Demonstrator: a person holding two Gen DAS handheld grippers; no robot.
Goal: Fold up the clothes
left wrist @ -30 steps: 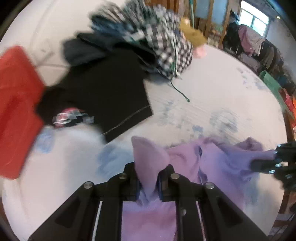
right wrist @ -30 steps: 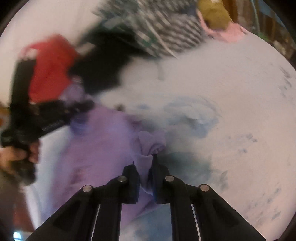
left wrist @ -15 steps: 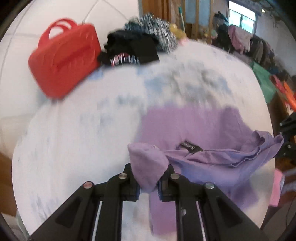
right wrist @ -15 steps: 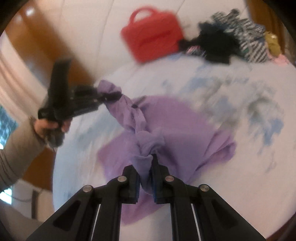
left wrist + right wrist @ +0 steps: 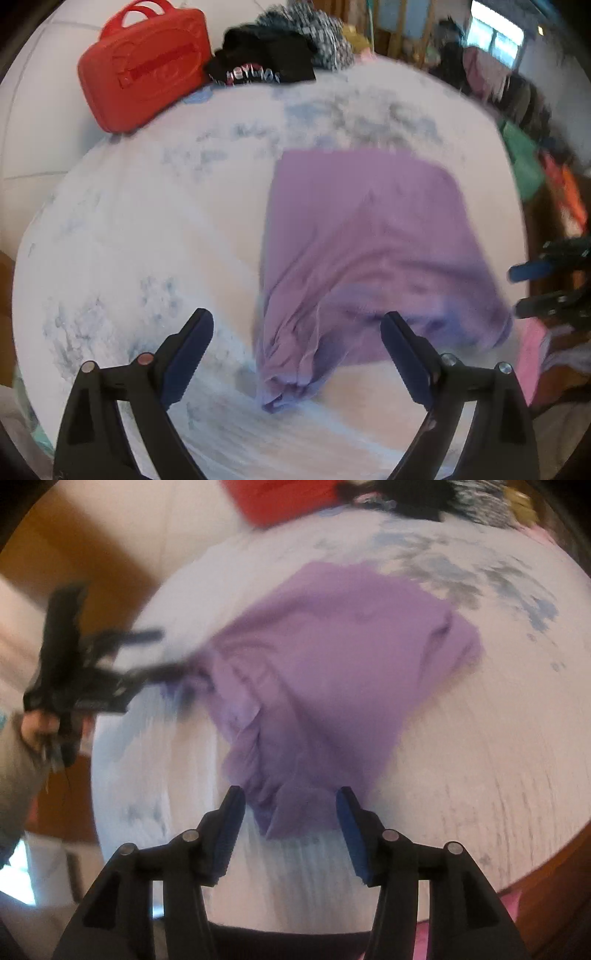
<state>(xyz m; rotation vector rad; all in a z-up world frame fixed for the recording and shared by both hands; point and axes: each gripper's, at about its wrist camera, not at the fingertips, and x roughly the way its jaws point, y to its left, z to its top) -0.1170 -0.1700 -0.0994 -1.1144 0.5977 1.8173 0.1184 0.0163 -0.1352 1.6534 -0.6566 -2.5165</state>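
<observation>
A purple shirt (image 5: pixel 362 240) lies spread on the white, blue-blotched table (image 5: pixel 147 221), its near end bunched into folds. My left gripper (image 5: pixel 295 325) hovers over that bunched corner with its jaws opening wide, and the pads do not touch the cloth. In the right wrist view the shirt (image 5: pixel 325 657) reaches down between the fingers of my right gripper (image 5: pixel 290 797), whose jaws are opening too, with no pad pressing on it. The left gripper (image 5: pixel 159 653) also shows there, blurred, at the shirt's left corner. The right gripper (image 5: pixel 546 284) peeks in at the left wrist view's right edge.
A red case (image 5: pixel 144 70) stands at the table's far left. Beside it lies a pile of black and checked clothes (image 5: pixel 280 51). Garments hang at the back right (image 5: pixel 480 66). A hand (image 5: pixel 37 727) holds the left gripper. The table's near edge (image 5: pixel 517 878) curves close by.
Both grippers, shut on the shirt's corners, dragged it away from the clothes pile toward the near edge. Both have let go, and the shirt has dropped flat onto the table.
</observation>
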